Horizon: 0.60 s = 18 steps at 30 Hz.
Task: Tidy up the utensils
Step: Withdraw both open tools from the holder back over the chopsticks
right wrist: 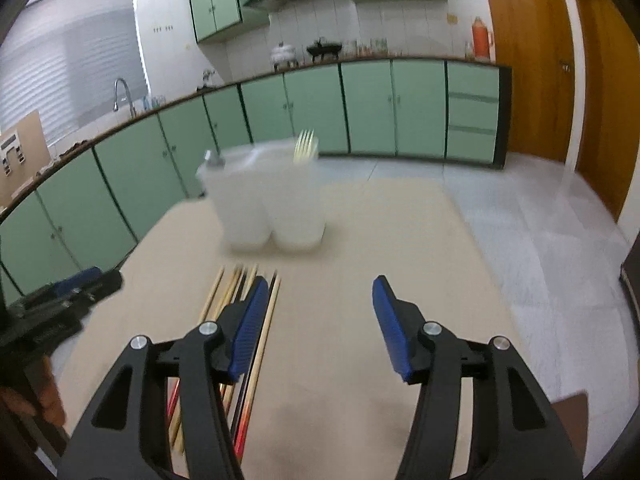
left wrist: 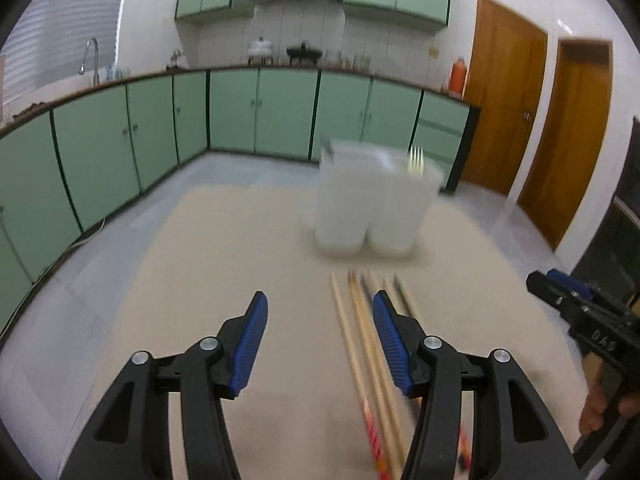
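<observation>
Several chopsticks (left wrist: 362,320) lie side by side on the beige table (left wrist: 200,280), wooden and dark ones with red ends. In the left wrist view my left gripper (left wrist: 320,300) hovers open above them, its right finger over the bundle. In the right wrist view my right gripper (right wrist: 321,284) is open too, and the chopsticks (right wrist: 224,292) run under its left finger. Nothing is gripped by either. Behind stands a white translucent holder (left wrist: 372,208) (right wrist: 268,204) with a fork (left wrist: 416,160) (right wrist: 306,146) sticking out. Each view catches the other gripper at its edge (left wrist: 540,280) (right wrist: 96,280).
A grey handle (right wrist: 212,158) pokes from the holder's left compartment. Green kitchen cabinets (left wrist: 240,112) run along the far walls, and wooden doors (left wrist: 504,100) stand at the right. Grey floor surrounds the table. A person's hand (left wrist: 596,404) holds the right gripper.
</observation>
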Each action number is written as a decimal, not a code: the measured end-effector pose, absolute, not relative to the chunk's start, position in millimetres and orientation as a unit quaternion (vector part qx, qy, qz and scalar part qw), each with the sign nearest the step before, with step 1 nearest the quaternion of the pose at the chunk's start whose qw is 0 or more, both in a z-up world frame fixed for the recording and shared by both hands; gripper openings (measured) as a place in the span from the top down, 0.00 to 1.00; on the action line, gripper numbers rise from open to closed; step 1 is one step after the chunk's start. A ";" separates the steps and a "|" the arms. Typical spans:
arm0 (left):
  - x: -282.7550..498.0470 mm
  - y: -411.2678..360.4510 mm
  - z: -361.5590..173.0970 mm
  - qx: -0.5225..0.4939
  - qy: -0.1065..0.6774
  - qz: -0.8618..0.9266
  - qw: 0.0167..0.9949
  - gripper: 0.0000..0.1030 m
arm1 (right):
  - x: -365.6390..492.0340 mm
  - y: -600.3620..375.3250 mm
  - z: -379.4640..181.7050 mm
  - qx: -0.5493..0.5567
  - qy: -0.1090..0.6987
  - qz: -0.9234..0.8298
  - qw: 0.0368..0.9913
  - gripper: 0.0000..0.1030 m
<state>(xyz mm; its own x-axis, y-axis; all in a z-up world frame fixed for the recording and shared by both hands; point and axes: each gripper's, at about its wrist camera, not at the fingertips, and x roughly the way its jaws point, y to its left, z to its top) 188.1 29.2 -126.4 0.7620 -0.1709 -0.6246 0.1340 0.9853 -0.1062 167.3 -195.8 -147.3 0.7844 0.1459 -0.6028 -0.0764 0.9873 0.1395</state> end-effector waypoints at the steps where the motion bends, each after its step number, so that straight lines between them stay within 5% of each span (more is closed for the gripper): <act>1: 184.1 29.4 -133.2 -0.027 0.343 -0.079 0.936 0.48 | 161.8 -193.1 -153.3 0.055 0.331 0.059 0.940 0.48; 18: 154.5 18.4 -191.5 -0.007 0.410 -0.091 0.908 0.48 | 122.6 -152.9 -216.0 0.021 0.415 0.102 0.904 0.57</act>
<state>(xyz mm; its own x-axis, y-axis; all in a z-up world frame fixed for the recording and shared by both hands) 154.5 18.4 -191.5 0.6477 -0.1718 -0.7423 0.1598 0.9832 -0.0882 122.6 -152.9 -216.0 0.6349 0.2022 -0.7457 -0.1668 0.9783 0.1232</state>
